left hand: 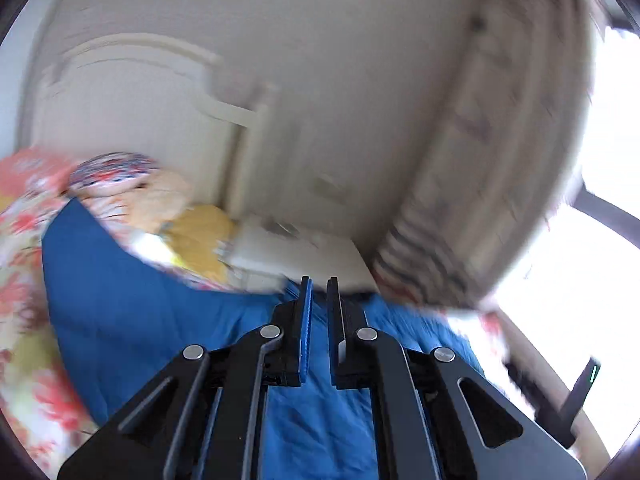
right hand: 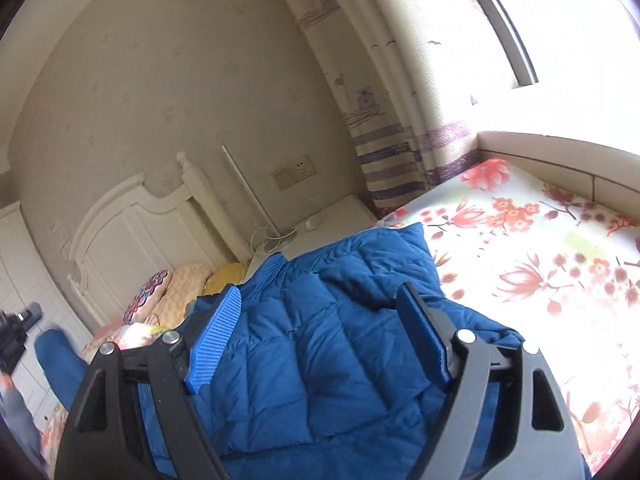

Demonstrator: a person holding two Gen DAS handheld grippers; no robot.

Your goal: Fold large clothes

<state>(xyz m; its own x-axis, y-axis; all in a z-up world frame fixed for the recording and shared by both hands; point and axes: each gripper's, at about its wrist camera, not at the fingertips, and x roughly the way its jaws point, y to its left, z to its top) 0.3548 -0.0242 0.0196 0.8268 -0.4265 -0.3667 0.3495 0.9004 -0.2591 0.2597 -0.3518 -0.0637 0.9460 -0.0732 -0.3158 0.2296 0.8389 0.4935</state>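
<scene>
the blue puffer jacket (right hand: 320, 340) lies rumpled on the floral bed (right hand: 540, 260), barely folded i'd say, left gripper (left hand: 318, 284) jaws narrow, seemingly pinching nothing, right gripper (right hand: 320, 300) jaws wide

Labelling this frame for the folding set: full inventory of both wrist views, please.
blue puffer jacket: 1, blue quilted, spread on the bed under both grippers
floral bedsheet: 1, white with red flowers, covers the bed
pillows: about 3, patterned, peach and yellow, at the headboard
headboard: 1, cream, against the wall
nightstand: 1, white, beside the bed under the curtain
wall socket: 1, beige, above the nightstand
curtain: 1, cream with purple stripes, by the window
window: 1, bright, upper right
left hand-held gripper: 1, black with blue pads, nearly closed over the jacket, grip unclear
right hand-held gripper: 1, black with blue pads, open above the jacket
</scene>
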